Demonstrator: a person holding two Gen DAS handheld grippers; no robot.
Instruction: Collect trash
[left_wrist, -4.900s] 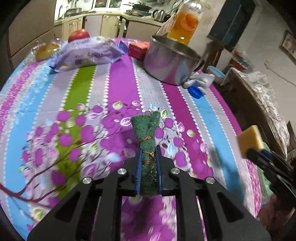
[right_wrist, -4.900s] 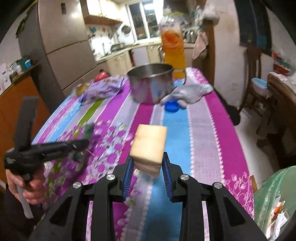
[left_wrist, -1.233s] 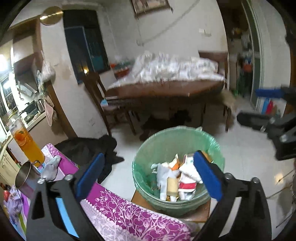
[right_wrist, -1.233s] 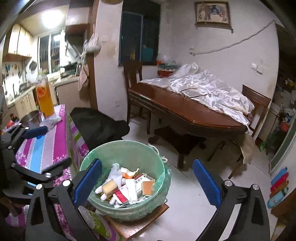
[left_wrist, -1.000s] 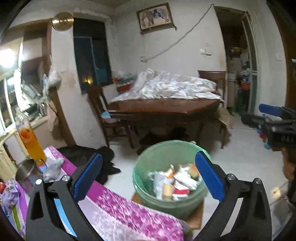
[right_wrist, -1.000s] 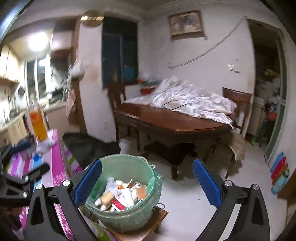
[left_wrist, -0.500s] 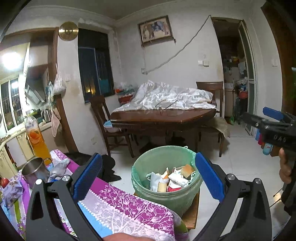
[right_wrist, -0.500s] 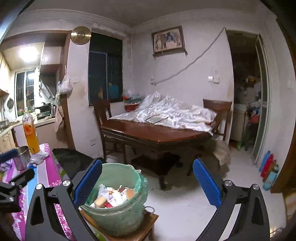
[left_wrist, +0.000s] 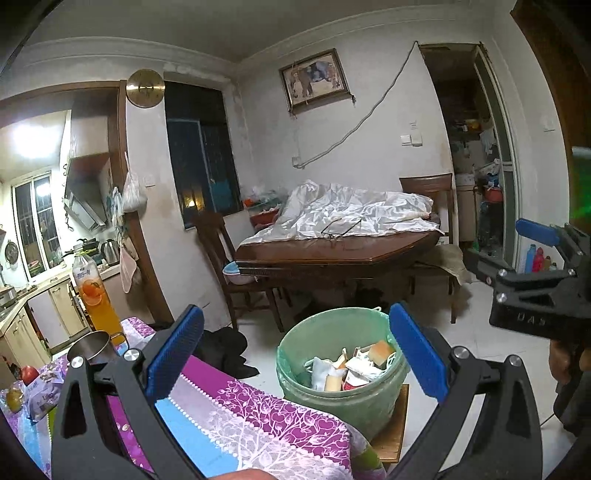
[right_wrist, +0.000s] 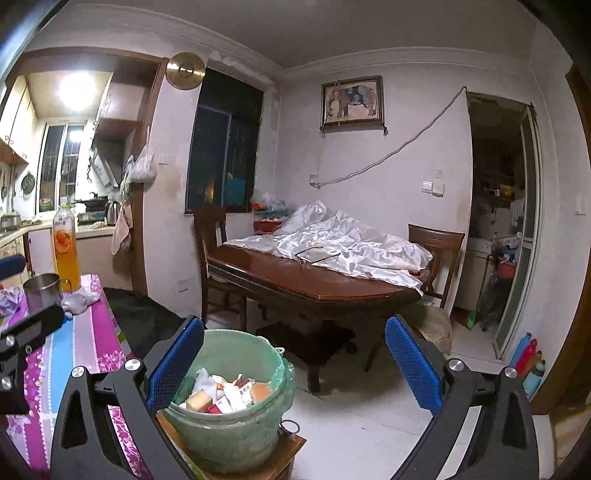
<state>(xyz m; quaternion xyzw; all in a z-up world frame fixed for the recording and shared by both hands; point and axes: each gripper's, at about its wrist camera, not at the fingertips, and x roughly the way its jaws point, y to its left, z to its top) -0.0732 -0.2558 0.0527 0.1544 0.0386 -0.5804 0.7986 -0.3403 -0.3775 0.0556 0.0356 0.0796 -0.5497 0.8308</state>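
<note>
A green bin (left_wrist: 334, 328) lined with a green bag stands on a low wooden stool beside the table with the purple flowered cloth (left_wrist: 258, 417). It holds several pieces of trash, among them a yellow sponge (left_wrist: 380, 348). The bin also shows in the right wrist view (right_wrist: 229, 432). My left gripper (left_wrist: 295, 354) is open and empty, above and short of the bin. My right gripper (right_wrist: 293, 362) is open and empty, above the bin's right side. The right gripper also shows at the right edge of the left wrist view (left_wrist: 535, 273).
On the clothed table stand a steel pot (right_wrist: 40, 290), an orange drink bottle (right_wrist: 66, 247), a grey rag (right_wrist: 79, 301), a snack bag (left_wrist: 42, 393) and fruit (left_wrist: 29, 373). Behind is a wooden table (right_wrist: 314, 280) with white sheeting and chairs. Bottles (right_wrist: 530, 362) stand by the doorway.
Both grippers held sponges over the table 4.9 s ago; both are empty now. In the last second both have drawn back and up from the bin, which looks smaller and lower.
</note>
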